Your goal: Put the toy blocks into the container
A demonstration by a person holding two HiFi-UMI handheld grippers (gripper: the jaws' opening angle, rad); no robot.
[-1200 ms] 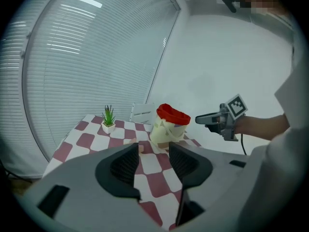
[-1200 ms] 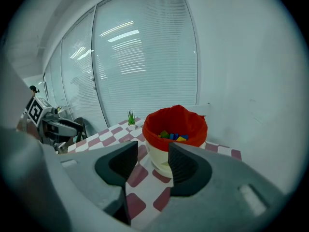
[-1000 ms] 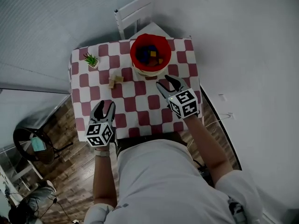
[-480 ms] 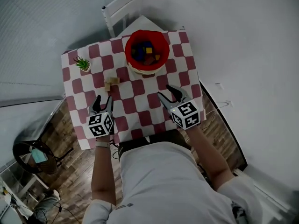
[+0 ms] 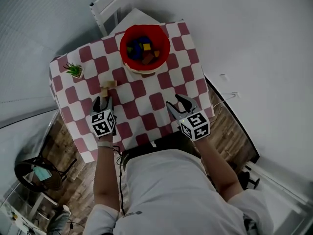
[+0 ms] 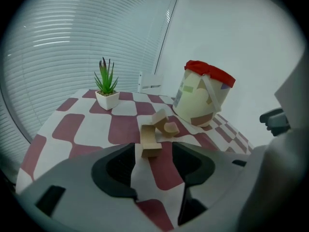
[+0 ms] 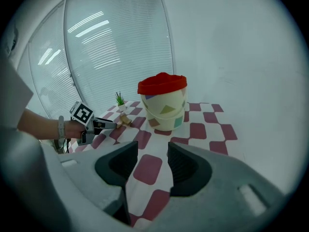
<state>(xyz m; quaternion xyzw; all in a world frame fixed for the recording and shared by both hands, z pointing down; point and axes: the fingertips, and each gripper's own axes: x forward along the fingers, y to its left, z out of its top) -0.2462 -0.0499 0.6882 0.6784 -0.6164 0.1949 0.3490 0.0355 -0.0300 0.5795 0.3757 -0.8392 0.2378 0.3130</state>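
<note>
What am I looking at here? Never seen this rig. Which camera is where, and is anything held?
There is no robot: a person holds a two-jaw gripper in each hand. The top-down picture comes from a camera on the person's head. The other two come from cameras riding on each gripper, looking along its jaws. On the checked table stand a red container with coloured blocks inside, a small potted plant, and a few wooden blocks still outside it. The left gripper has its jaws wide; they have just been opening. The wooden blocks lie just ahead of it, not gripped. The right gripper is open and empty.
</note>
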